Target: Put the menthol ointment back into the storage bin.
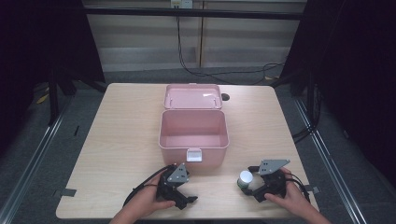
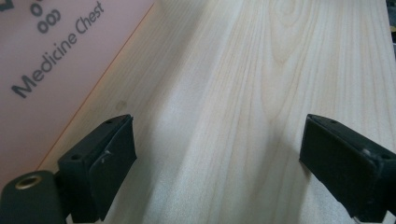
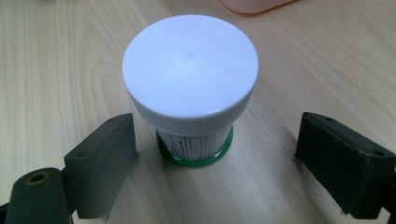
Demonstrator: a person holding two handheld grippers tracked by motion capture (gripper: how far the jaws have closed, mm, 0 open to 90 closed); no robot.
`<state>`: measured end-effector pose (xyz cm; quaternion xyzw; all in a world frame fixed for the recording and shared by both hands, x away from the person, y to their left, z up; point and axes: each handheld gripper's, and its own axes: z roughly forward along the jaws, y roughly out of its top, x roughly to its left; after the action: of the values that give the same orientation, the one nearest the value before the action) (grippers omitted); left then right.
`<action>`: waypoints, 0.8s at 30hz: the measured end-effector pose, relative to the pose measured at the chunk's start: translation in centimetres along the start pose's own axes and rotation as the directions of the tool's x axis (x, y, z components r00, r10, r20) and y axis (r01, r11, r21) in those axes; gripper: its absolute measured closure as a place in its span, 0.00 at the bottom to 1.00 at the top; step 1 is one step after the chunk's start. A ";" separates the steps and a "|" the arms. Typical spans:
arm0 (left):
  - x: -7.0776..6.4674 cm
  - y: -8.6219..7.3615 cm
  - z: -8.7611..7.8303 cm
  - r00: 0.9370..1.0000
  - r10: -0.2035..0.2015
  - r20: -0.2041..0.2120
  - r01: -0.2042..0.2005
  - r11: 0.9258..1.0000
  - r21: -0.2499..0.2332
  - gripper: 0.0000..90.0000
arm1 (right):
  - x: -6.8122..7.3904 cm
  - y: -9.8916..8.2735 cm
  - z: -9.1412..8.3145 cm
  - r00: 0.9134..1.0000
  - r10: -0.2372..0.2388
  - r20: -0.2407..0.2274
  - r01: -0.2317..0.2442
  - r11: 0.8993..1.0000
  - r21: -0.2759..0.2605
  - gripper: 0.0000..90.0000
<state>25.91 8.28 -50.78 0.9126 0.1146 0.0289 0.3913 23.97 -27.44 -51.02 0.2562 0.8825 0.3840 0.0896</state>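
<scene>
High view had the open pink medicine chest mid-table, and the white-capped pill jar stood upright near the front edge. Right gripper gaped wide around it, left gripper open and empty. Off-centre jaws probably would've tipped that jar.

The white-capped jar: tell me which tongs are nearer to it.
Right. The right tongs stand open around the jar, not touching it. The left tongs sit farther off, in front of the pink box.
</scene>
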 end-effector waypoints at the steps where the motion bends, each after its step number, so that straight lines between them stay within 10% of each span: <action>1: 0.0 0.0 0.0 1.000 0.000 0.000 0.000 1.000 0.002 0.11 | 0.0 0.0 0.0 1.000 0.002 0.003 -0.002 1.000 0.002 0.13; 9: 0.0 0.0 0.0 1.000 0.000 -0.001 0.000 1.000 0.002 0.11 | 0.3 1.0 -0.1 1.000 0.006 0.011 -0.007 0.996 0.094 0.15; 14: 0.0 0.0 0.0 1.000 0.000 0.000 0.000 1.000 -0.001 0.11 | 0.7 2.6 -0.3 1.000 -0.006 -0.026 0.013 0.969 0.248 0.19; 18: 0.0 0.0 0.0 1.000 0.001 -0.002 -0.001 1.000 0.004 0.11 | 1.0 3.3 -0.4 0.999 -0.006 -0.038 0.016 0.961 0.277 0.23; 24: 0.0 0.0 0.0 1.000 0.002 -0.002 -0.002 1.000 0.004 0.11 | 0.8 5.3 -0.8 1.000 0.018 -0.023 -0.008 0.921 0.390 0.25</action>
<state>25.91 8.28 -50.75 0.9135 0.1141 0.0299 0.3893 25.06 -24.49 -46.63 0.2697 0.9407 0.2046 0.0227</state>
